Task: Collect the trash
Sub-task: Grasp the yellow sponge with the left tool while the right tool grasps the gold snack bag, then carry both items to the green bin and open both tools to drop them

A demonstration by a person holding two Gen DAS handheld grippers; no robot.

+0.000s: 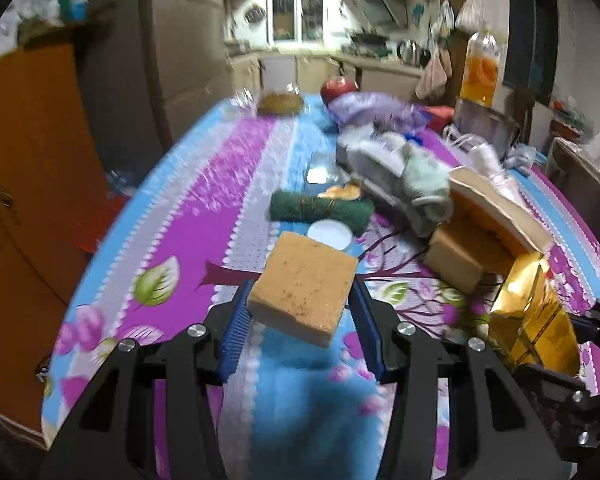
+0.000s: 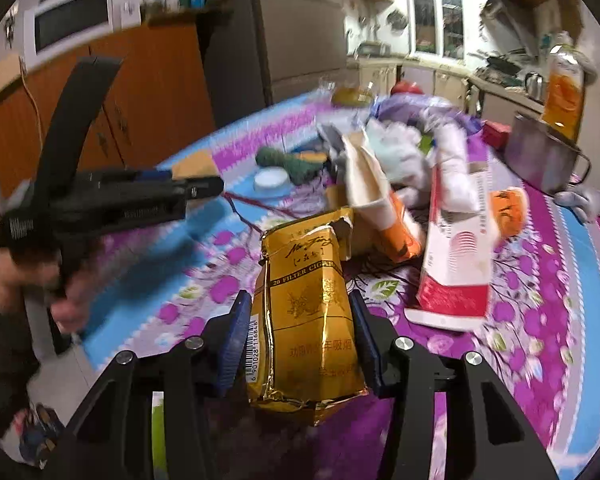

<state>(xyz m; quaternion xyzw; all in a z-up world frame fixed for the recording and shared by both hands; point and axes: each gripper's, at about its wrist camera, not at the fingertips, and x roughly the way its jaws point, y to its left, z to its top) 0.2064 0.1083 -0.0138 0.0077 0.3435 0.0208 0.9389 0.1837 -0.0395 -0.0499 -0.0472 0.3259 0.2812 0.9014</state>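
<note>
Indoors, kitchen table's floral cloth [image 1: 228,184]; left jaws grip sponge [image 1: 304,288], right jaws cigarette pack [image 2: 304,320].

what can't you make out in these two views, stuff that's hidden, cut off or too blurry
- Left wrist view: the gold cigarette pack is half hidden behind the right tool at the frame edge.
- Right wrist view: the left tool is motion-blurred and side-on, so what it holds is unreadable there.
- Right wrist view: the red and white carton is too smeared to read.
- Both views: the pile of bags and cloths blurs together.
</note>
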